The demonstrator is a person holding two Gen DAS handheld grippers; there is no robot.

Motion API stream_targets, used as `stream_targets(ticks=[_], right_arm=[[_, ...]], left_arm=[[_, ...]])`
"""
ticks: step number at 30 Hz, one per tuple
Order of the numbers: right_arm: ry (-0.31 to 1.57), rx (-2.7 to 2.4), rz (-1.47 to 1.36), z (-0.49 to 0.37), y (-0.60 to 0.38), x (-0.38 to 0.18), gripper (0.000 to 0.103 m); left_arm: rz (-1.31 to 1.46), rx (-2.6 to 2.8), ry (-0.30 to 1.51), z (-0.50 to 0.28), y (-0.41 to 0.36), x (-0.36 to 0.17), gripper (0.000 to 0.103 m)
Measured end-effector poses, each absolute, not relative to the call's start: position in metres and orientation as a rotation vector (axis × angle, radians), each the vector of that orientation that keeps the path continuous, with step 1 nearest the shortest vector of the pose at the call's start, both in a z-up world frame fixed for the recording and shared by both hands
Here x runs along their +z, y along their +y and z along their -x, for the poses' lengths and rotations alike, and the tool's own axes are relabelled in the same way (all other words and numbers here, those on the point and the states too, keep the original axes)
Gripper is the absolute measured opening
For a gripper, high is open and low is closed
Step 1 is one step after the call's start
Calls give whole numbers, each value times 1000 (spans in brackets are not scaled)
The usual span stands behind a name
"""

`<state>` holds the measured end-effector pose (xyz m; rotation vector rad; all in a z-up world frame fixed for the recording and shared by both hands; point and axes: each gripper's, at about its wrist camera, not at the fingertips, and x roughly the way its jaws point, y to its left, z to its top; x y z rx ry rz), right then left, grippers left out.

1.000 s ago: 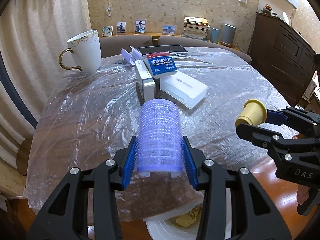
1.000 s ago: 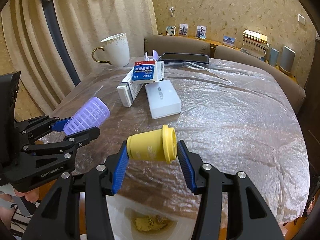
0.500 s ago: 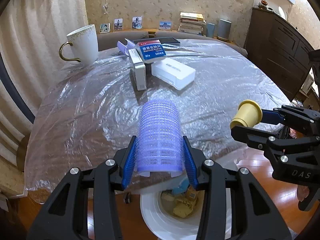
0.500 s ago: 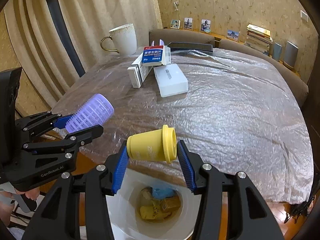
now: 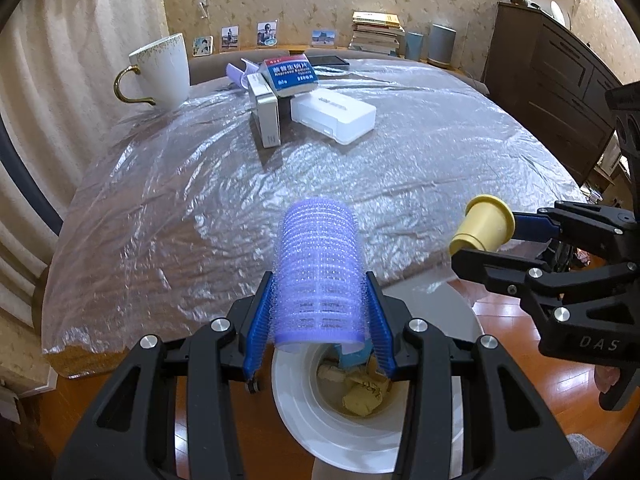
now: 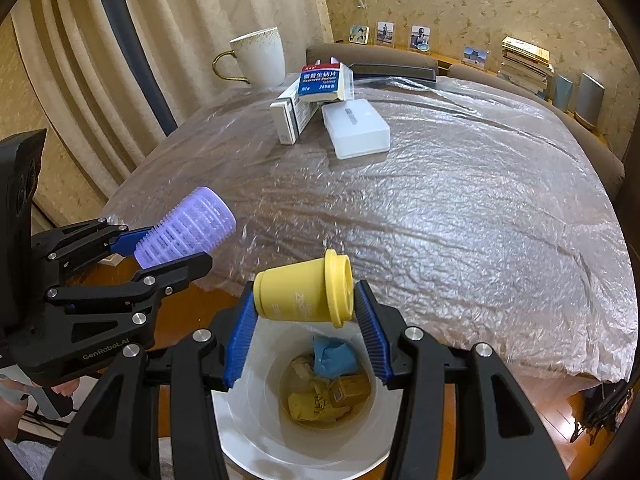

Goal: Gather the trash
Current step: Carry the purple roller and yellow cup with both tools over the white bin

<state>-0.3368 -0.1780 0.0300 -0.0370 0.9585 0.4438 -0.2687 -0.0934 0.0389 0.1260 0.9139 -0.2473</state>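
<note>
above the white bin (image 6: 240, 432), left hand-held gripper (image 5: 318, 320) clamps purple roller (image 5: 318, 276).

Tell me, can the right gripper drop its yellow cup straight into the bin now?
Probably yes: the right gripper holds the yellow cup directly above the open white bin, nothing between.

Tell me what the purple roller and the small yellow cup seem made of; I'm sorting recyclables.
Purple roller, held in the left claw: probably plastic, a translucent ribbed mesh tube with a fuzzy, bristly surface. Yellow cup, held in the right claw: looks like smooth matte plastic, opaque, with a moulded flanged rim and faint printed letters; coated paper can't be excluded.
</note>
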Motion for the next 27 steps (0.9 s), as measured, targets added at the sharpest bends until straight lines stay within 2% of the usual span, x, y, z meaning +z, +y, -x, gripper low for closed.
stream_targets(ticks=[27], right_arm=[[1052,434,60,370,-196,5,48]], left_arm=[[-191,-302,999,305,-101,14,45]])
